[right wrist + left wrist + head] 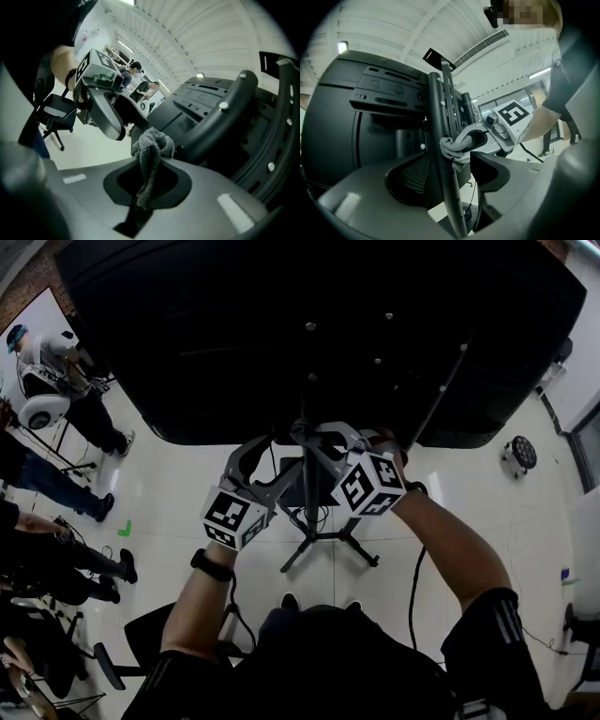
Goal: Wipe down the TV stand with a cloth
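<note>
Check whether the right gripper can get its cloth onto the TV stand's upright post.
Likely yes: the right gripper, shut on the grey cloth, has it touching the upright post. The left gripper straddles the post with open jaws, clear of that spot.

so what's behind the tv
The stand's black pole on splayed feet. The left gripper straddles it with open fingers; the right gripper holds a grey cloth against it. Both cover the pole's upper part from the head view.
</note>
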`<state>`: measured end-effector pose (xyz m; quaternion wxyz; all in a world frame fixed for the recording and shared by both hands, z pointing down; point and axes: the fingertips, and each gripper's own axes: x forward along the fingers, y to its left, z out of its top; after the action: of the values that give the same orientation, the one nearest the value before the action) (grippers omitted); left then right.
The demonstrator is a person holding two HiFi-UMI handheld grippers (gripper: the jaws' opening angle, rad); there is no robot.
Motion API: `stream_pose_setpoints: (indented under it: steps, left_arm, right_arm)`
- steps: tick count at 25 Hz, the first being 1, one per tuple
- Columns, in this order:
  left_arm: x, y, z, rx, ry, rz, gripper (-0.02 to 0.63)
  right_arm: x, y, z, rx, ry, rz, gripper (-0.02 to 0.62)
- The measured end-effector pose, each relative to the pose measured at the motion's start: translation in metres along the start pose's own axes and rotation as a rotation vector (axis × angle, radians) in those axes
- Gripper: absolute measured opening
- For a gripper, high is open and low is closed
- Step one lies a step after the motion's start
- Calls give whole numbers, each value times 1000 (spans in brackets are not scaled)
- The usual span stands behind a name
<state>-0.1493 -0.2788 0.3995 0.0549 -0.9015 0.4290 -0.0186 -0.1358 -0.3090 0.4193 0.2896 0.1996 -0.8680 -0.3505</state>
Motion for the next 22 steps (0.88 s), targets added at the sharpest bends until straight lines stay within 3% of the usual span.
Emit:
stream_pose_setpoints:
  steps: [13, 22]
  left_arm:
    - [4, -11, -94, -83, 111, -3, 307]
    - [7, -16, -185, -141, 211, -22, 313]
  right_arm:
    - [37, 84, -68, 80, 60, 148, 23]
    - [74, 149, -114, 127, 113, 215, 23]
